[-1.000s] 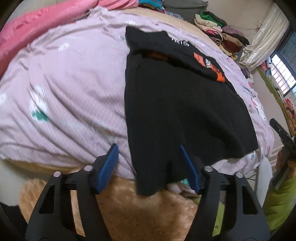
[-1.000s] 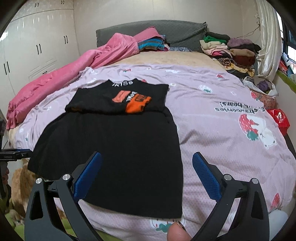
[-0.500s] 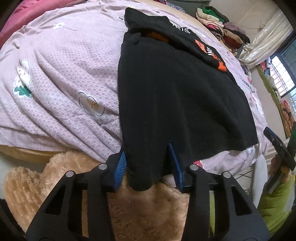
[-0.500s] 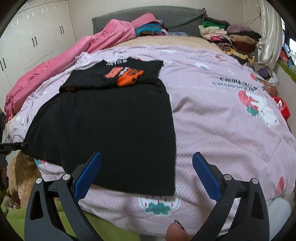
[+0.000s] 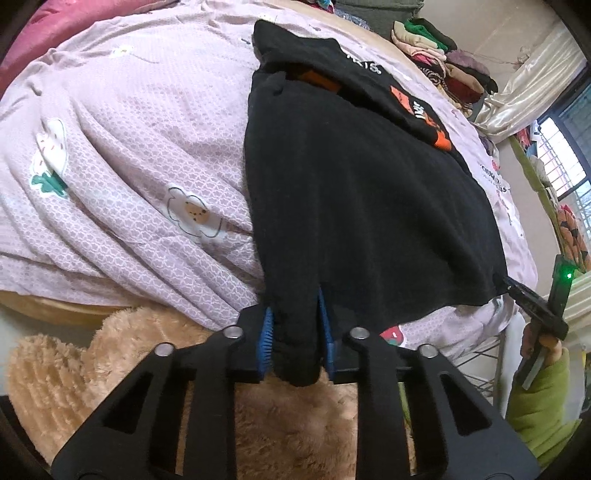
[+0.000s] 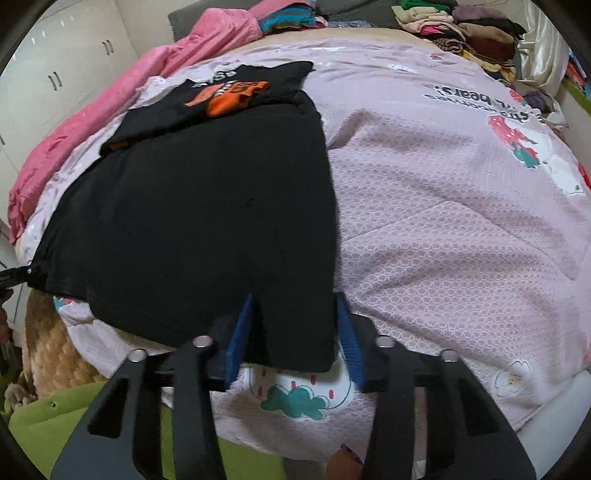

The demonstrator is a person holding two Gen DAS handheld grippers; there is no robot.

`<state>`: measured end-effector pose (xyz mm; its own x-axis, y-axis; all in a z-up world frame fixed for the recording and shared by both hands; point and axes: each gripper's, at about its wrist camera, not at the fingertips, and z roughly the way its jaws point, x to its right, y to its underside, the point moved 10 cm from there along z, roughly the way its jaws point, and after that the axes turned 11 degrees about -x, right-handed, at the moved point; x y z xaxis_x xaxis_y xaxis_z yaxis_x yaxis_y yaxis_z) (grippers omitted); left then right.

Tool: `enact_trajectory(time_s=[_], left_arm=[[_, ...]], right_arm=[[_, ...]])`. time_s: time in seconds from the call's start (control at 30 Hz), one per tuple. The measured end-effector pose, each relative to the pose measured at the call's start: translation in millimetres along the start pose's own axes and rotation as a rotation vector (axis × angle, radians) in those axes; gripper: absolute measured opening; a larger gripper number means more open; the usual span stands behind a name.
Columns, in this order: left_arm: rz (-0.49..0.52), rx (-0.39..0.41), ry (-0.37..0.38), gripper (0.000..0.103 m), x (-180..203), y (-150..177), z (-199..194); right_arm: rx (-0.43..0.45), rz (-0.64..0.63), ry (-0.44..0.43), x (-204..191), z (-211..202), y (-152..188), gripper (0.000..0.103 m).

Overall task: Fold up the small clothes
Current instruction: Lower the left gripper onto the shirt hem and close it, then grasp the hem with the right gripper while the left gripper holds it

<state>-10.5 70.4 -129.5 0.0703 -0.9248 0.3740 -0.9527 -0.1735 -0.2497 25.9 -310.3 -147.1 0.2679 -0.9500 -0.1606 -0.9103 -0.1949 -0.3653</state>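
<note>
A black garment with an orange print (image 5: 362, 192) lies flat on the lilac bedspread (image 5: 129, 147), its top part folded over. My left gripper (image 5: 295, 328) is shut on the garment's near left hem corner at the bed edge. In the right wrist view the garment (image 6: 207, 221) fills the left middle. My right gripper (image 6: 293, 325) has its blue pads on either side of the near right hem corner, with a gap left between pads and cloth. The right gripper's tip also shows in the left wrist view (image 5: 532, 299) at that corner.
A tan plush toy (image 5: 110, 369) lies below the bed edge under the left gripper. A pink blanket (image 6: 110, 110) runs along the far left of the bed. Stacks of folded clothes (image 6: 461, 29) sit at the headboard. White wardrobe doors (image 6: 74, 66) stand at the left.
Both grippers moved in to the garment's near hem. The left jaws closed from wide open onto the left corner. The right jaws narrowed around the right corner.
</note>
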Motion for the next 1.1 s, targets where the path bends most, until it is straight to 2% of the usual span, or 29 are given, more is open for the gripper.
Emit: enact_trajectory(time_s=[0.07,0.13,0.33,0.6,0.87,1.1], left_arm=[[-0.003,0.01,0.009,0.007,-0.2,0.6,-5.9],[-0.005,0.021,0.02,0.004,0.4,0.2,-12.5],[0.009,0.082,0.058,0.003,6.8,-1.8,-41.4],[0.008,0.145,0.1,0.003,12.9,-24.9,-70.4],[-0.021,0.225,0.16,0.003,16.1,-63.7,-98.7],[-0.05,0.292,0.173,0.003,16.3,-108.1,-116.1]], right_arm=[[0.017,-0.009,-0.009,-2.4,-5.8,-0.6,0.012],[0.055,-0.009,-0.015,-3.9,-17.0,-4.7,0.009],[0.181,-0.009,-0.085,-12.5,-55.1,-24.4,0.008],[0.328,0.047,-0.171,-11.7,-99.2,-62.2,0.008],[0.41,0.092,-0.188,-7.0,-122.0,-98.2,0.008],[0.461,0.136,-0.183,-2.9,-130.7,-137.9,0.008]])
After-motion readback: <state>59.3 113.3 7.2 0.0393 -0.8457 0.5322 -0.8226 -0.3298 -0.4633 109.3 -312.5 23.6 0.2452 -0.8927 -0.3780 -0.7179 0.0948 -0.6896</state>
